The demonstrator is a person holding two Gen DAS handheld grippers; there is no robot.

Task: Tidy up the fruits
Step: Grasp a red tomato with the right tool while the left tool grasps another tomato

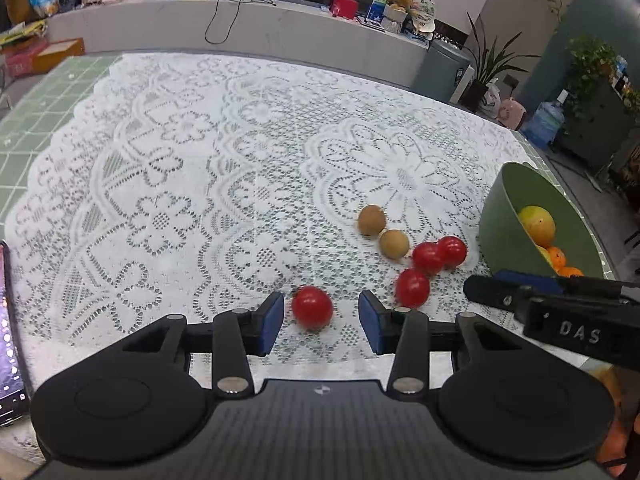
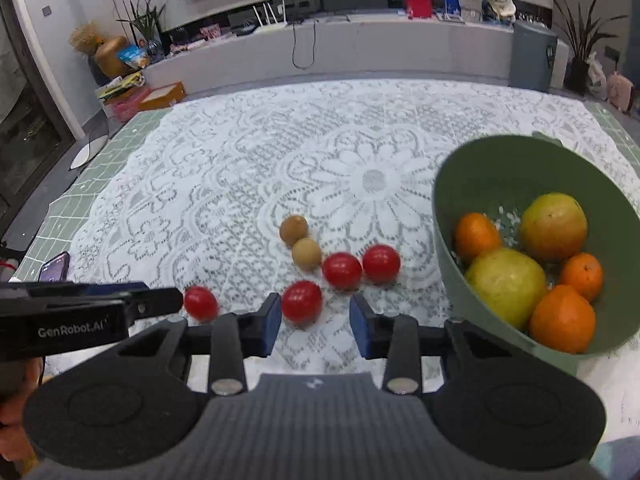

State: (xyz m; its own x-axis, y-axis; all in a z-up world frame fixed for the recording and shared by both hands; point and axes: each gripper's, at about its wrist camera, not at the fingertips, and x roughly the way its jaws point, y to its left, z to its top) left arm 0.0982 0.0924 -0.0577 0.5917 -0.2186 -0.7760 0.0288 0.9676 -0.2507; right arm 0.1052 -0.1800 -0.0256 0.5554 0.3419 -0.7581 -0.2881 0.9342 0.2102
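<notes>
White lace tablecloth (image 2: 224, 168) over a green tiled table, living-room clutter on the ledge behind. A green bowl (image 2: 452, 216) sits toward the right edge of the table, already holding oranges and a couple of yellow-green fruits. Loose on the lace just left of it: four cherry tomatoes and two small brown fruits (image 2: 294, 230) in a tight little bunch.

Both grippers are going for tomatoes at once. The left gripper (image 1: 322, 322) has its jaws apart with a lone tomato (image 1: 312, 306) sitting between the pads, nothing touching yet. The right gripper (image 2: 314, 318) is the same story: jaws apart around the nearest tomato (image 2: 301, 301), its left pad almost on the skin.

Tip for this bit, I reckon: get each tomato centred before squeezing, since they're round and will probably roll off on the lace. Close gently so the skin doesn't split, and keep the two tools from bumping, they're right beside each other.
</notes>
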